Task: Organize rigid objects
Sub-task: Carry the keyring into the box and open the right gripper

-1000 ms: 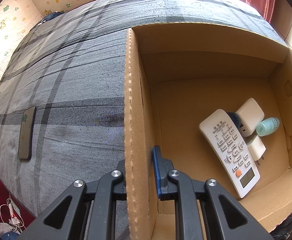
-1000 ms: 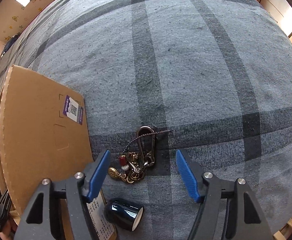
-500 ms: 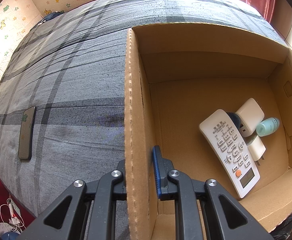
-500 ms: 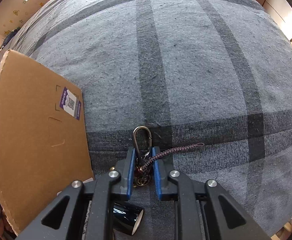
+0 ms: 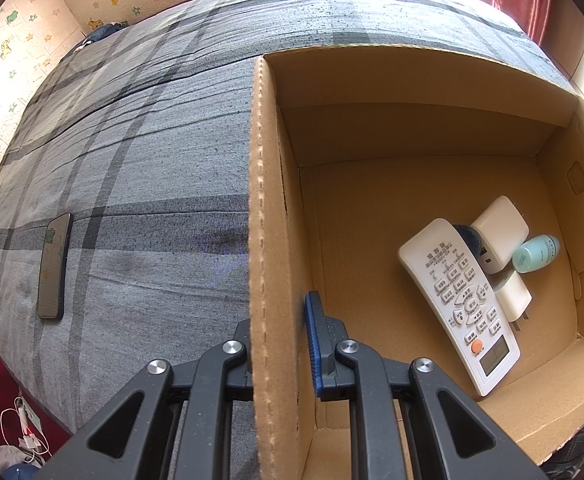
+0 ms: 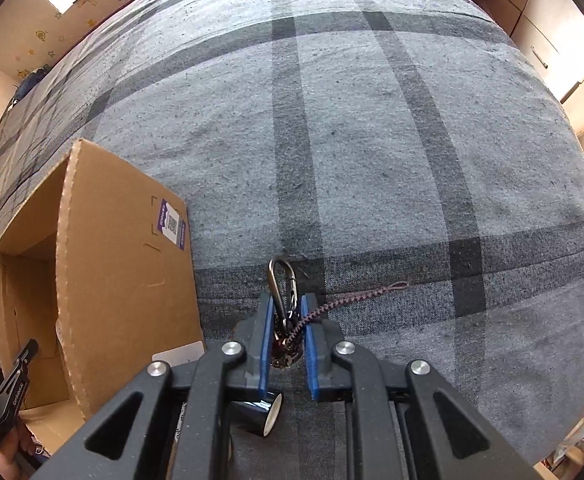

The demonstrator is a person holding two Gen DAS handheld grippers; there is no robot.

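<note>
My left gripper is shut on the left wall of the open cardboard box, one finger inside and one outside. In the box lie a white remote, two white chargers and a teal bottle. In the right wrist view my right gripper points down over the grey plaid bed. Its jaws are closing on a keychain, whose carabiner sticks out ahead of the blue pads. The braided cord trails to the right. The charms are mostly hidden between the pads.
A black phone lies on the bedspread left of the box. A small black cylinder lies under the right gripper, beside a white card. The box's outer wall stands just left of the keychain. Red fabric and cables show below the bed edge.
The right gripper's jaws have come together on the keychain and risen with it; the cord has swung out to the right. The left gripper and the box have not moved.
</note>
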